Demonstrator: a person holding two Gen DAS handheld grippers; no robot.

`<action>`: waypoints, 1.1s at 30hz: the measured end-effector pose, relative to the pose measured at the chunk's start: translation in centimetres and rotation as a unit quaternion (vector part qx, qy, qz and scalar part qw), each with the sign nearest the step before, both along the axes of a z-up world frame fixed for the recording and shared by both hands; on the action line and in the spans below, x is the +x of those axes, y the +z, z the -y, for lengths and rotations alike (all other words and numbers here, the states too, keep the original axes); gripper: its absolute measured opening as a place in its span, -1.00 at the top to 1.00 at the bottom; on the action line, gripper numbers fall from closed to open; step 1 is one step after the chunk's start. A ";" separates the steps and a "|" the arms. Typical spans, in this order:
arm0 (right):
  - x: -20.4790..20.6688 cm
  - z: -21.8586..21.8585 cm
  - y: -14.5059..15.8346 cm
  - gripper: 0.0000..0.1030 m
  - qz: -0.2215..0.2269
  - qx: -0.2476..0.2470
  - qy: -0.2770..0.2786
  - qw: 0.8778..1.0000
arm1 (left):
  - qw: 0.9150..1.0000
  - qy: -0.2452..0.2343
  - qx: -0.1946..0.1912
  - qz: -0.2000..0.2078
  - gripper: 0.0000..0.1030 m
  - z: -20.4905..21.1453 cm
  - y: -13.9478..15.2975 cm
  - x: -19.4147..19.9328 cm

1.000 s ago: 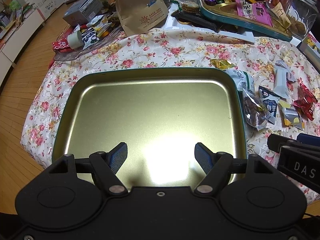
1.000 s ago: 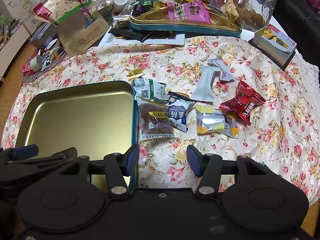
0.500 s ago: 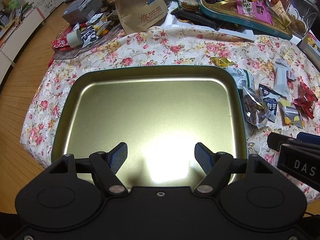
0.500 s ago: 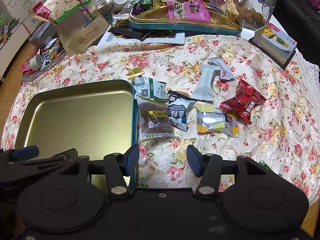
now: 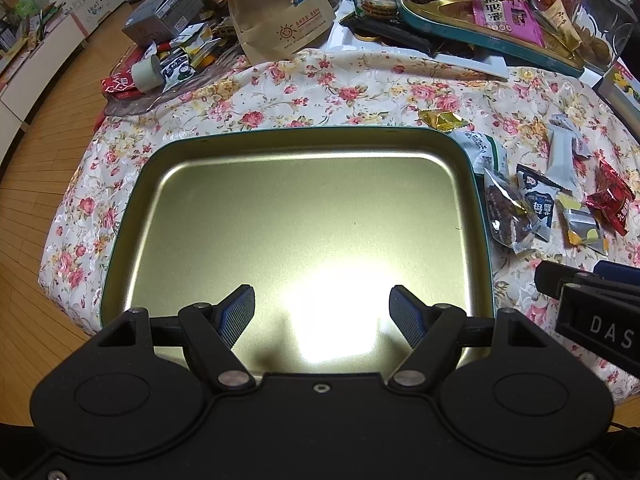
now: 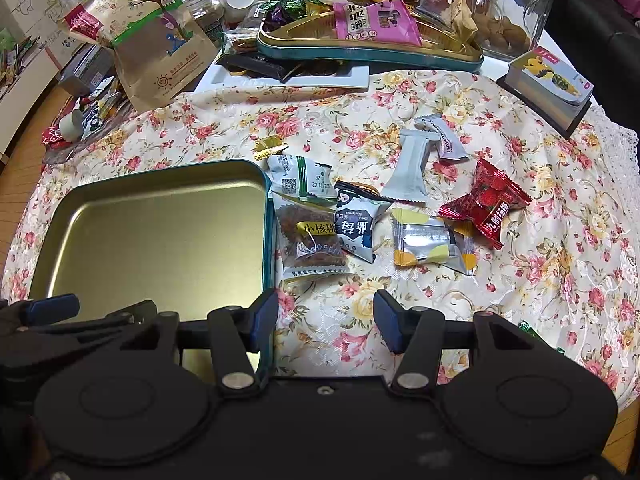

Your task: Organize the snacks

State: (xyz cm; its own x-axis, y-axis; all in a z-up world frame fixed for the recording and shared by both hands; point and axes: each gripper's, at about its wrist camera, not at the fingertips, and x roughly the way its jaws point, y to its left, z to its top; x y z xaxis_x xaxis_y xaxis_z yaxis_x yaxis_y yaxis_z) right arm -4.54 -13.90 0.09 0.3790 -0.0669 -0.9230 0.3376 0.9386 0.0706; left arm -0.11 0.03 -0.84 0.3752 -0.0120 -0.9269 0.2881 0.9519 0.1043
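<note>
An empty gold tin tray with a teal rim (image 5: 132,208) (image 6: 264,216) lies on the floral cloth. My left gripper (image 5: 322,312) is open and empty over the tray's near edge. My right gripper (image 6: 326,320) is open and empty above the cloth, just right of the tray. Loose snack packets lie right of the tray: a clear walnut packet (image 6: 310,240), a blue-and-white packet (image 6: 356,220), a green-and-white packet (image 6: 300,176), a silver-yellow packet (image 6: 430,242), a red candy (image 6: 486,202), a grey bar (image 6: 410,168) and a gold candy (image 6: 270,146).
At the back stand a second tin (image 6: 368,52) full of snacks, a brown paper bag (image 6: 160,48), a glass jar (image 6: 508,8) and a card box (image 6: 550,88). The cloth drops off at the left edge toward the wooden floor (image 5: 24,184).
Both grippers have eased back slightly, so the tray and packets look a little farther off. Nothing was taken hold of.
</note>
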 end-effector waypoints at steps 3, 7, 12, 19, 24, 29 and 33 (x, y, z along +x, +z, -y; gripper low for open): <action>0.0 0.0 0.0 -0.08 0.000 -0.001 0.000 1.000 | 1.000 0.000 0.000 -0.001 -0.47 0.0 0.0 0.0; 0.0 0.0 0.1 -0.08 0.002 -0.001 -0.001 1.000 | 1.000 0.001 -0.001 0.000 -0.47 0.1 0.1 0.0; -0.1 0.5 0.5 -0.09 0.008 0.001 -0.009 1.000 | 1.000 0.000 -0.013 0.008 -0.47 0.4 0.7 0.2; -0.5 2.7 1.5 -0.08 0.027 0.016 -0.050 0.998 | 0.998 -0.019 -0.050 0.033 -0.47 1.6 2.1 0.1; -1.3 5.5 2.1 -0.09 0.042 0.026 -0.097 0.994 | 0.995 -0.045 -0.082 0.037 -0.48 3.7 2.7 0.0; -2.9 8.8 2.1 -0.08 0.045 0.038 -0.157 0.986 | 0.992 -0.078 -0.092 0.032 -0.48 6.6 2.6 -0.3; -4.5 11.1 1.6 -0.09 0.039 0.044 -0.193 0.979 | 0.991 -0.089 -0.100 0.015 -0.48 8.9 1.8 -0.5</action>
